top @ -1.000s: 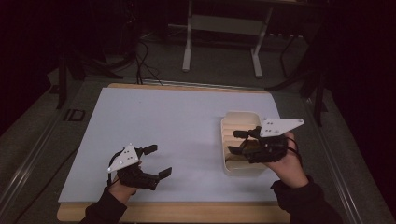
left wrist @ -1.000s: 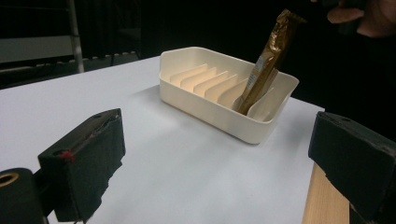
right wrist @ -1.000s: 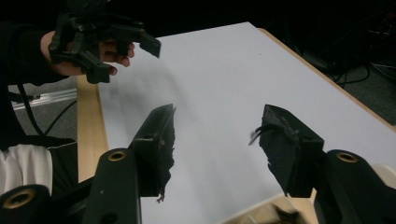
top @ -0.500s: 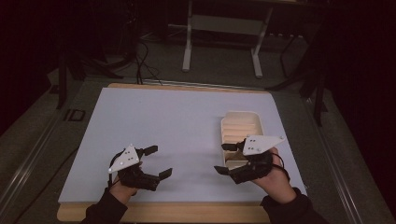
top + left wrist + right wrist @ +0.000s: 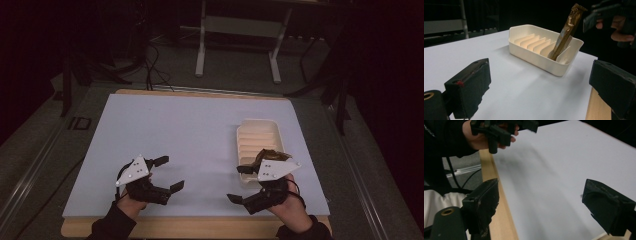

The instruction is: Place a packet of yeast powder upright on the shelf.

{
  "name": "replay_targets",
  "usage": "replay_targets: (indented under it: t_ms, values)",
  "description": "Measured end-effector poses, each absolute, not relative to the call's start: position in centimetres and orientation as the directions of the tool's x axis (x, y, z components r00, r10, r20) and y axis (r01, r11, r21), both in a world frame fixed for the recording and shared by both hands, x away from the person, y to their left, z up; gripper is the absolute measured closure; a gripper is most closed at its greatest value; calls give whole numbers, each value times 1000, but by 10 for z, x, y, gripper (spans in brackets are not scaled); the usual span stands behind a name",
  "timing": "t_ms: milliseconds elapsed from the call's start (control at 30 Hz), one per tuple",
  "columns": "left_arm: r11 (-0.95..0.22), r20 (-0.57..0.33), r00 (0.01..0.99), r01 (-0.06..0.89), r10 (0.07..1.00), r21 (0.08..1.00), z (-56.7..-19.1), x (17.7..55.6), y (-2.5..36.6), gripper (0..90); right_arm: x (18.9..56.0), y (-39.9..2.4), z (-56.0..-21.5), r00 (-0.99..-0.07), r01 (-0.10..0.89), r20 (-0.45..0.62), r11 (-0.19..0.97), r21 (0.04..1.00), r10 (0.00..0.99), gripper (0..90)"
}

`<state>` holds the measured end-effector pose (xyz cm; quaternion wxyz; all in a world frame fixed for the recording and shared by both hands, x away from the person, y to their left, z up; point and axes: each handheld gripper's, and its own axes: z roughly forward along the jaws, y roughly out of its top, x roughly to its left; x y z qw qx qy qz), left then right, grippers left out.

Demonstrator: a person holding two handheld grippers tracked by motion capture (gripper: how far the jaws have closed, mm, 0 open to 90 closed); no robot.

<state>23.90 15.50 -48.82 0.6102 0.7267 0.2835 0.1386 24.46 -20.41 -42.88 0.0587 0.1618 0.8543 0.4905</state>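
Observation:
A cream slotted tray (image 5: pixel 256 135) sits on the right half of the white table sheet (image 5: pixel 190 130). A brown snack bar (image 5: pixel 270 154) leans upright in the slot at the tray's near end; the left gripper view shows the tray (image 5: pixel 534 50) and the bar (image 5: pixel 566 32) rising above its rim. My right gripper (image 5: pixel 237 184) hovers open just in front of the tray, near the table's front edge, pointing left with nothing between its fingers. My left gripper (image 5: pixel 170 173) stands open at the front left, also holding nothing. Each gripper view shows wide-apart jaws over bare sheet.
The wooden board edge (image 5: pixel 200 227) runs along the front under the sheet. A metal stand (image 5: pixel 237 30) and cables (image 5: pixel 150 65) lie on the floor behind the table. The other hand's gripper (image 5: pixel 499 130) appears far off in the right gripper view.
My right gripper has drawn back from over the tray toward the front edge and turned left, leaving the bar standing in the tray. The left gripper has stayed put.

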Motion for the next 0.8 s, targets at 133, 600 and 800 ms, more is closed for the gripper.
replay_targets:
  t_ms: [133, 600, 800]
  values:
    - [-93, -145, 801, 242, 581, 966, -488, 239, 155, 43, 243, -209, -440, -938, 240, 82, 458, 856, 338, 134]
    - [-100, -137, 805, 236, 577, 967, -488, 238, 154, 43, 233, -233, -462, -910, 275, 101, 406, 872, 402, 142]
    - [-111, -131, 809, 236, 574, 965, -489, 238, 152, 43, 230, -243, -468, -903, 281, 107, 384, 879, 415, 151]
